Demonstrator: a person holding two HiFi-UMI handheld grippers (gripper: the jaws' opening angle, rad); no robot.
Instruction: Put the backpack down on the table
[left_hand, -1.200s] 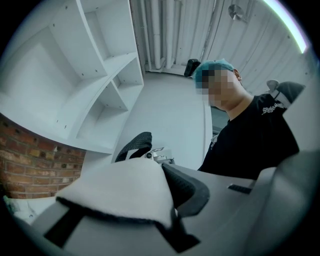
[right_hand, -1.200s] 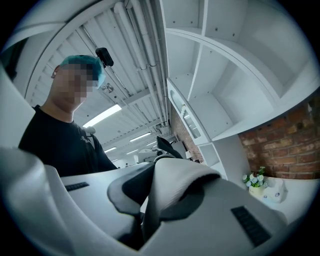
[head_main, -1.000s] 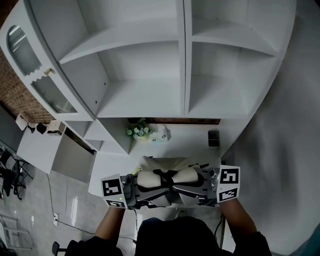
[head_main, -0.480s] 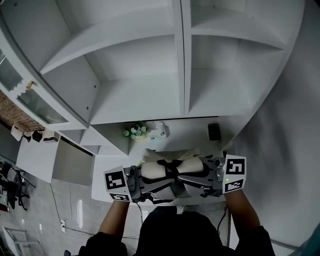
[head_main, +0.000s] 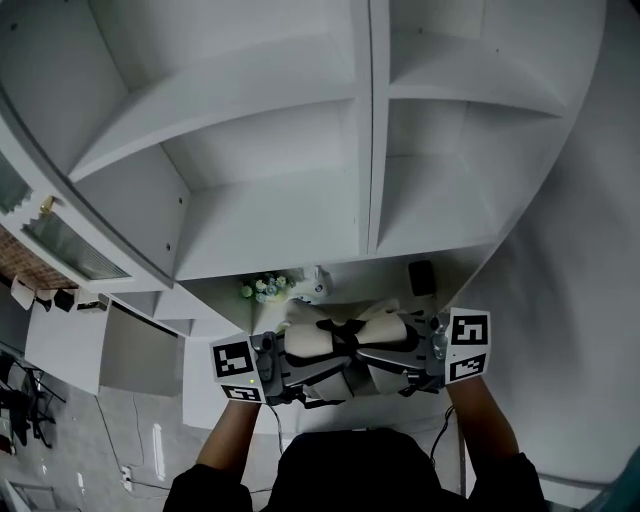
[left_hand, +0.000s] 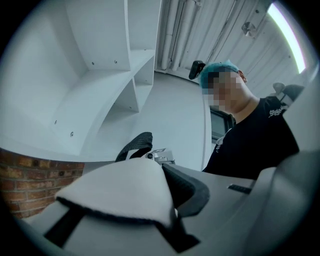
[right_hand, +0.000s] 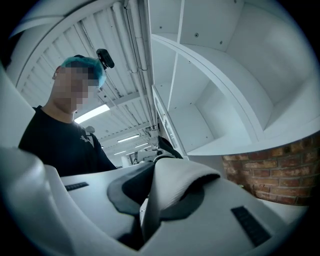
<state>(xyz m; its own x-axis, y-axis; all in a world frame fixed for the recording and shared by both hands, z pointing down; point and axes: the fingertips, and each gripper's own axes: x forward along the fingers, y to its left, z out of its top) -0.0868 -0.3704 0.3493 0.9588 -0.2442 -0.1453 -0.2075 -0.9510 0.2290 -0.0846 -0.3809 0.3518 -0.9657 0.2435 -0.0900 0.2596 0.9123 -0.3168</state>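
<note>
A cream and grey backpack (head_main: 340, 345) with black straps hangs between my two grippers, over the near edge of the white table (head_main: 370, 285). My left gripper (head_main: 266, 368) grips its left side and my right gripper (head_main: 428, 358) its right side; both point inward and roughly level. In the left gripper view a cream padded strap (left_hand: 117, 192) and the grey body (left_hand: 250, 210) fill the bottom and hide the jaws. The right gripper view is filled the same way by a cream strap (right_hand: 175, 187). Whether the pack touches the table, I cannot tell.
A tall white shelf unit (head_main: 300, 200) rises behind the table. On the table stand a small bunch of flowers (head_main: 262, 289), a white object (head_main: 318, 284) and a dark small box (head_main: 421, 277). A glass-doored cabinet (head_main: 60, 245) is at the left, a brick wall (left_hand: 30, 182) behind.
Both grippers have carried the backpack forward, toward the shelf unit and the flowers. The grip on both sides looks the same.
</note>
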